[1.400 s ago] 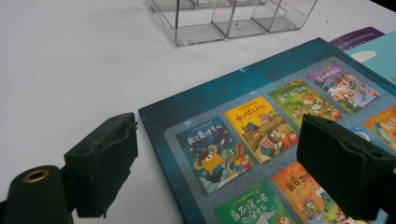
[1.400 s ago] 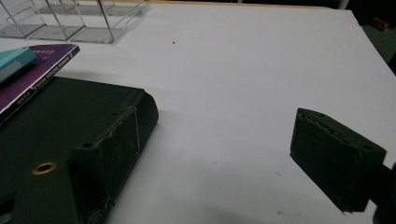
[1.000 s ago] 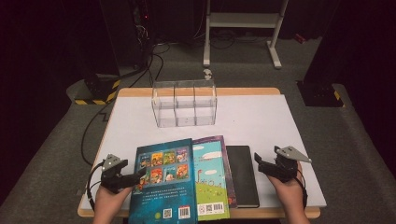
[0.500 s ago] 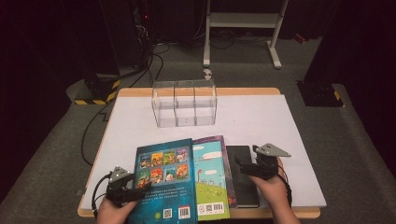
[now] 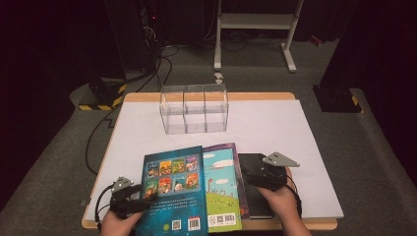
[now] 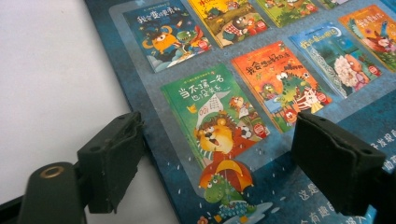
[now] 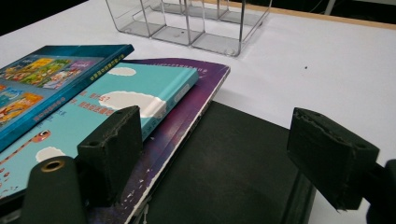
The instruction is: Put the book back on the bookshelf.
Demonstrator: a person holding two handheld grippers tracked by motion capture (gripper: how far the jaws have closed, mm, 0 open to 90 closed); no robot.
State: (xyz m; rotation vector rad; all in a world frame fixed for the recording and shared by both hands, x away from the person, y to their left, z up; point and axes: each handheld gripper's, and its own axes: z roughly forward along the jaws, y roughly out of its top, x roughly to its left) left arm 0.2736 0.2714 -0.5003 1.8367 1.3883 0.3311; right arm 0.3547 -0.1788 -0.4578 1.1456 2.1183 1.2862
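At the near edge of the white table (image 5: 275,123) we find a fanned stack of books. The left gripper (image 5: 129,199) sits at the stack's near left corner, beside the dark blue book (image 5: 173,194) that lies on top. Its jaws stand wide apart and have just been closing a little; in the left gripper view they straddle the book's left edge, one jaw over the bare table, the other over the cover (image 6: 261,93), and we cannot tell whether either pad touches it. Nothing is clamped.

To the right, the right gripper (image 5: 263,173) hovers over the black book (image 5: 258,196), the lowest and rightmost of the stack. In the right gripper view its jaws are likewise wide apart, one above the purple-edged book (image 7: 187,116), the other above the black cover (image 7: 233,168). They grip nothing; contact with the surface below cannot be judged.

Between blue and black lies the light blue book (image 5: 222,187), resting on the purple-edged one and partly under the dark blue one.

Farther back, well apart from the stack, a clear plastic organizer (image 5: 194,109) with three compartments stands upright on the table.
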